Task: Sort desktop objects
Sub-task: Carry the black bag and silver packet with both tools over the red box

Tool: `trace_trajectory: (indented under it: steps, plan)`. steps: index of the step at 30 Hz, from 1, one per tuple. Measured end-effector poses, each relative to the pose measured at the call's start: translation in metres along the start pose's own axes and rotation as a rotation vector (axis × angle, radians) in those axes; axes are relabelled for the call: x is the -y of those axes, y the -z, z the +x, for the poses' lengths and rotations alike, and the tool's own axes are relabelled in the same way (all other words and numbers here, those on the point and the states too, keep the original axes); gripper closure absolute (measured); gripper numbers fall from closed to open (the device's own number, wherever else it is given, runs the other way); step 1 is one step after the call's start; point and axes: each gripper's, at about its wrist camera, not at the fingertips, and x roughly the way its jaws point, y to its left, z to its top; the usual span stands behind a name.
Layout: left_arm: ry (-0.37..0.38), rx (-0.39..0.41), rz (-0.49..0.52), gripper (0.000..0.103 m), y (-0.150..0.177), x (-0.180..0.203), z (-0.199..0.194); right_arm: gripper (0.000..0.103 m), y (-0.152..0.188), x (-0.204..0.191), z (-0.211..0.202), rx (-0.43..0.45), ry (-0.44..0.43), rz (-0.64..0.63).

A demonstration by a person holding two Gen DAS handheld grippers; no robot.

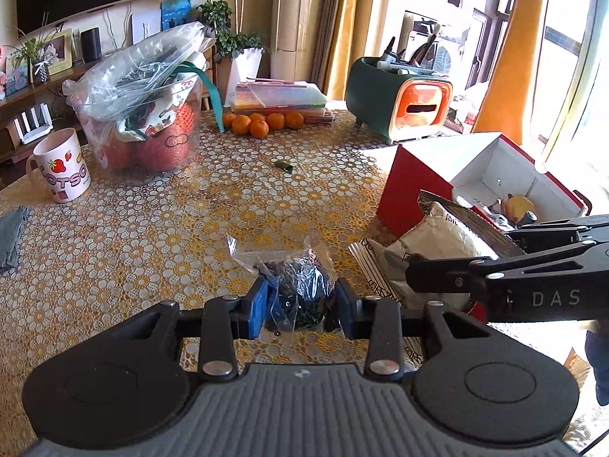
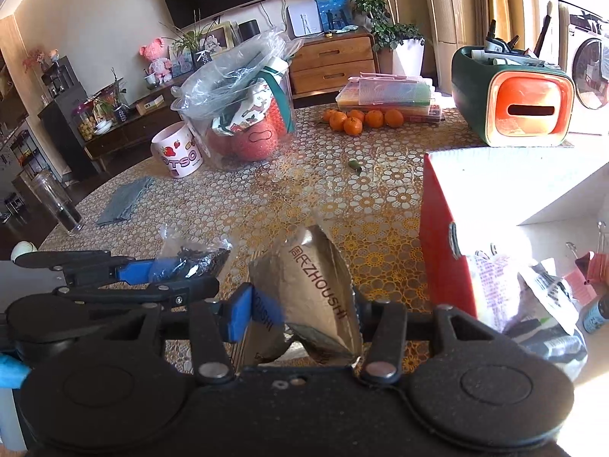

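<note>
My left gripper (image 1: 298, 304) is shut on a clear plastic bag of small black items (image 1: 297, 289), held just above the table. In the right wrist view the left gripper (image 2: 179, 268) and this bag (image 2: 194, 259) show at the left. My right gripper (image 2: 300, 316) is shut on a crumpled silver ZHOUSHI packet (image 2: 316, 293). In the left wrist view that packet (image 1: 434, 243) lies against the red box, with the right gripper (image 1: 415, 276) reaching in from the right. The open red box (image 1: 415, 186) with white inside holds several items.
A pink mug (image 1: 61, 167), a clear bin of bagged items (image 1: 144, 114), oranges (image 1: 262, 122), flat plastic cases (image 1: 278, 95) and a green-orange organiser (image 1: 399, 95) stand at the back. A grey cloth (image 1: 11, 236) lies at the left. A small green bit (image 1: 283, 164) lies mid-table.
</note>
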Motion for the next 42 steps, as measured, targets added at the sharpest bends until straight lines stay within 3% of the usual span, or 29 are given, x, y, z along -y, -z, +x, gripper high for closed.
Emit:
trace_trajectory:
  steps: [20,32,42]
  plan:
    - [0.147,0.016,0.111,0.066,-0.009,0.098,-0.026,0.054,0.040,0.066,-0.096,0.084,0.052,0.134]
    - [0.208,0.015,0.192,0.066,-0.027,0.160,-0.007,0.054,0.038,0.122,-0.132,0.162,0.160,0.183]
    - [0.183,0.009,0.262,0.066,-0.051,0.195,0.031,0.054,0.017,0.170,-0.125,0.198,0.243,0.197]
